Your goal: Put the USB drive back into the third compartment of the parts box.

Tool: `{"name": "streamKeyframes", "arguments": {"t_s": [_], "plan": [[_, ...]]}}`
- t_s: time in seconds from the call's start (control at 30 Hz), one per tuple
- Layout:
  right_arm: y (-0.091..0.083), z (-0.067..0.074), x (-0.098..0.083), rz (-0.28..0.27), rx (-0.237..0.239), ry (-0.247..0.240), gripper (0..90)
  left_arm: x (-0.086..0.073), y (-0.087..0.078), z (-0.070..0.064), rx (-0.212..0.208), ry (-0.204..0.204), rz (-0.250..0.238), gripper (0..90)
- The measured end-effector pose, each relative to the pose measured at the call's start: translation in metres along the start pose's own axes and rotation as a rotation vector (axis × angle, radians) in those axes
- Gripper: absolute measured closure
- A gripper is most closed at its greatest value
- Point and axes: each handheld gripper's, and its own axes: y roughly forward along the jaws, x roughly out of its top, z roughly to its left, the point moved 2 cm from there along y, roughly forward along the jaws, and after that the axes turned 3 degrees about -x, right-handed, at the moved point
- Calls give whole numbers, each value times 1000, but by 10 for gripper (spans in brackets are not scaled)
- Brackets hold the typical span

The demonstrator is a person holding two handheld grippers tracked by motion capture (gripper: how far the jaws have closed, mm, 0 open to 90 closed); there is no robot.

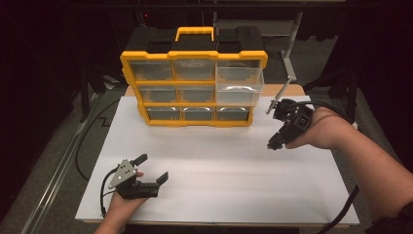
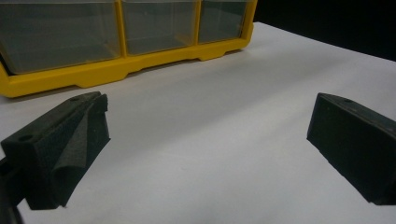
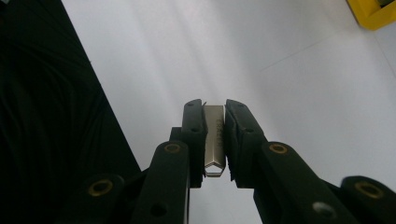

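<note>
In the right gripper view my right gripper (image 3: pixel 215 106) is shut on a small flat silver metal piece (image 3: pixel 215 140) with a pointed end, and the white tabletop lies below it. From above, the right gripper (image 1: pixel 273 143) hangs over the right side of the white board, jaws pointing down and left. My left gripper (image 1: pixel 152 168) rests near the front left of the board, open, with nothing between its jaws. Its view shows the left gripper (image 2: pixel 208 107) aimed at the bottom row of the organizer (image 2: pixel 116 70).
A yellow and black drawer organizer (image 1: pixel 195 53) stands at the back of the white board (image 1: pixel 219 165). Its right middle clear drawer (image 1: pixel 238 85) is pulled out. A grey metal stand (image 1: pixel 292 48) rises behind the right side. Cables trail off both grippers.
</note>
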Motion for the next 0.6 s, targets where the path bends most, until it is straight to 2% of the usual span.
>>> {"name": "streamKeyframes", "arguments": {"t_s": [0.3,0.6], "plan": [[-22,-1,7,6,-5,-12,801,-1,1,-1,-8,12,20,1],[-46,0,17,4,-21,-19,801,0,0,-2,-6,16,10,2]]}}
